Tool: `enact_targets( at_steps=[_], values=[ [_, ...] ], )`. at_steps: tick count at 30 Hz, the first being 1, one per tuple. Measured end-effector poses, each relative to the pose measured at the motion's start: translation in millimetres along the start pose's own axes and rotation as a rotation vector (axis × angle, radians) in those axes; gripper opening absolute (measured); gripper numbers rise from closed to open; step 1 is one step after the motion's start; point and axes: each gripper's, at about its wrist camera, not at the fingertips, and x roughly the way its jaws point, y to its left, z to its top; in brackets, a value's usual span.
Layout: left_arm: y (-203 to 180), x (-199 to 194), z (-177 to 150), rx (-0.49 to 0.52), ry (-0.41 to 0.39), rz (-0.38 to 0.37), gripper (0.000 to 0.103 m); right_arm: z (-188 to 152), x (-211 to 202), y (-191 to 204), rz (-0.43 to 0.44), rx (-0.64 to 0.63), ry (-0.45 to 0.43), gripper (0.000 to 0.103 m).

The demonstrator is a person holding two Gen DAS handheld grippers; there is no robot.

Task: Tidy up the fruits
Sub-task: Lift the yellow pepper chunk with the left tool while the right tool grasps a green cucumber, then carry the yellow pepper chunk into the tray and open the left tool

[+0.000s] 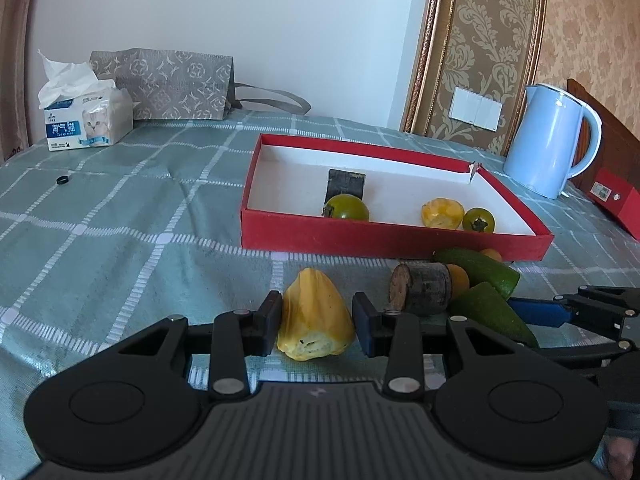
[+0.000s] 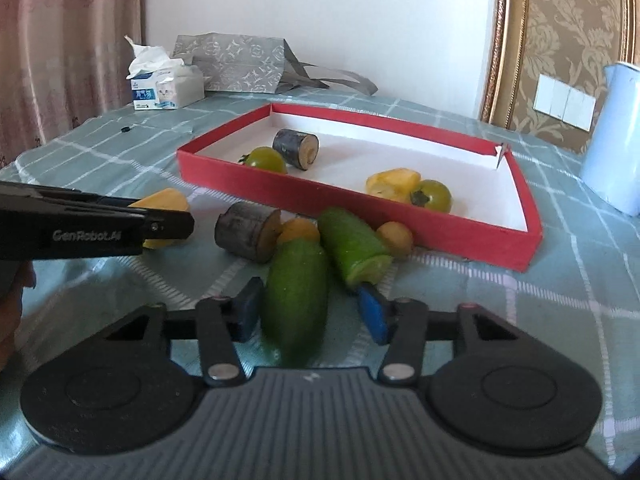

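Fruits [image 2: 352,240] lie heaped on the surface beside the red tray [image 2: 360,216], awaiting sorting; left claw [image 1: 316,320] pinches a yellow piece [image 1: 314,320], while right claw [image 2: 308,312] straddles a green fruit [image 2: 294,304], its right pad not touching.

Plain white wall [image 1: 240,12], gold damask wallpaper panel [image 1: 492,40] in gilt frame, pinkish curtain [image 2: 60,60], white wall switch [image 1: 475,109], counter [image 1: 120,216] under green checked cloth, daylight.

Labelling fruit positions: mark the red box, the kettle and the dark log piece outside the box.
red box [image 1: 400,240], left wrist view, front wall.
kettle [image 1: 544,140], left wrist view, body.
dark log piece [image 2: 240,236], right wrist view, bark side.
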Motion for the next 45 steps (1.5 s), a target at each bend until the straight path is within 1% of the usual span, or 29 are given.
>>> enact_targets(
  at_steps=[4,5,6,10,12,17,21,25,30,35,39,42,45],
  values=[
    [0.3,0.6,-0.1,0.002,-0.001,0.001,0.038,-0.3,-2.7,5.7,-0.001,-0.038,-0.008,0.036],
    [-0.3,0.3,-0.2,0.005,-0.003,0.004,0.038,-0.3,-3.3,5.6,0.004,-0.043,-0.006,0.03],
    [-1.1,0.1,-0.4,0.009,-0.005,0.008,0.038,-0.8,-4.6,6.0,0.011,-0.054,-0.005,0.03],
    [-2.4,0.2,-0.4,0.022,-0.004,0.017,0.038,-2.9,-10.1,2.0,-0.015,-0.087,0.001,0.03],
    [-1.9,1.7,-0.1,0.022,0.005,0.02,0.038,-3.9,-11.9,-2.9,-0.002,-0.089,0.003,0.03],
    [-3.5,-0.5,-0.3,0.027,-0.004,0.039,0.038,-8.6,-13.3,-0.9,-0.008,-0.131,-0.022,0.031],
    [-3.9,-6.8,3.0,0.029,-0.025,0.053,0.038,-7.8,-13.8,-6.6,0.041,-0.106,-0.021,0.031],
    [-4.8,-8.0,7.9,0.048,-0.031,0.083,0.038,-8.8,-14.5,-2.9,0.048,-0.128,-0.023,0.031],
    [-5.8,-5.8,10.3,0.058,-0.023,0.095,0.038,-8.8,-16.5,-3.5,0.076,-0.165,-0.018,0.031],
    [-9.6,-6.5,14.1,0.069,-0.026,0.101,0.038,-7.8,-16.2,-15.3,0.128,-0.109,-0.015,0.031],
    [-15.5,-9.4,22.2,0.081,-0.039,0.087,0.038,-5.3,-20.4,-24.4,0.189,-0.057,-0.02,0.031],
    [-23.4,-8.4,34.6,0.107,-0.064,0.077,0.038,-6.0,-18.0,-26.2,0.171,-0.053,-0.017,0.031],
    [-29.4,-3.2,47.6,0.115,-0.082,0.056,0.038,-7.3,-16.1,-25.6,0.173,-0.058,-0.009,0.031]
  ],
)
